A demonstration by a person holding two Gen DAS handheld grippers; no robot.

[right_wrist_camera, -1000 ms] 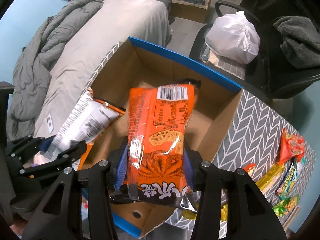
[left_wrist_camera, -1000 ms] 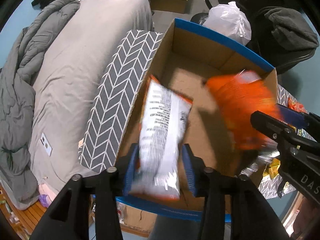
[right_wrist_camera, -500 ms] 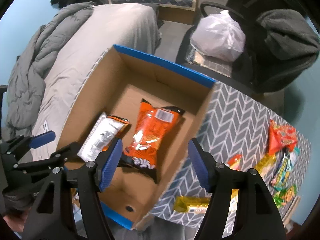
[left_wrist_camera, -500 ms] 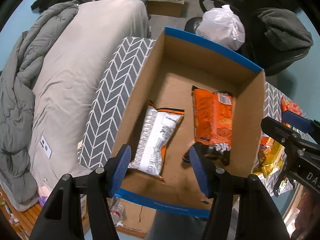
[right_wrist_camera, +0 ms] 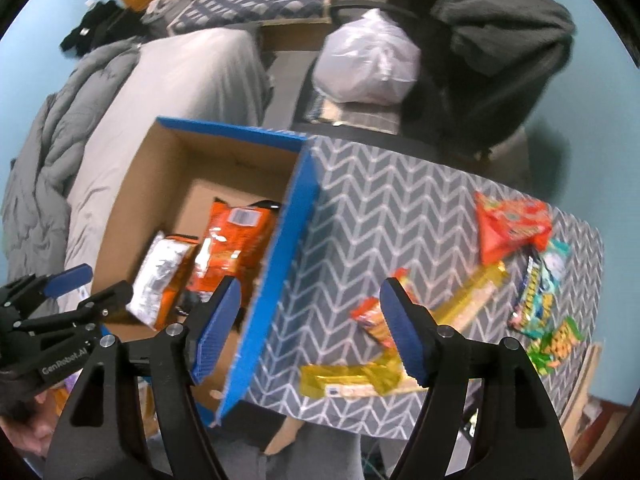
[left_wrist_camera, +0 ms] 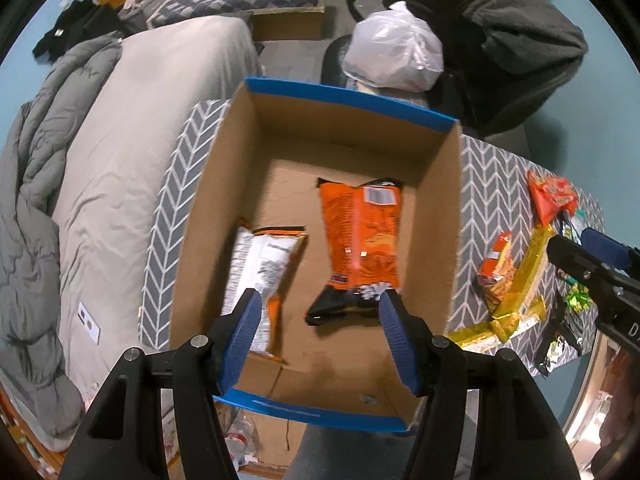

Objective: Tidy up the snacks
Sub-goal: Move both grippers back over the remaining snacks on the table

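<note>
Over the cardboard box [left_wrist_camera: 224, 184], left claw [left_wrist_camera: 320, 322] hangs agape, empty.

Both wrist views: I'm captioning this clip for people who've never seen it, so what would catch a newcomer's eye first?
The open cardboard box with its blue rim dominates, and two snack bags lie flat on its floor: an orange bag and a silver-and-orange bag beside it. To the box's right, bright loose snacks are scattered over the grey chevron tablecloth. Both grippers, left gripper and right gripper, are open and empty.
</note>
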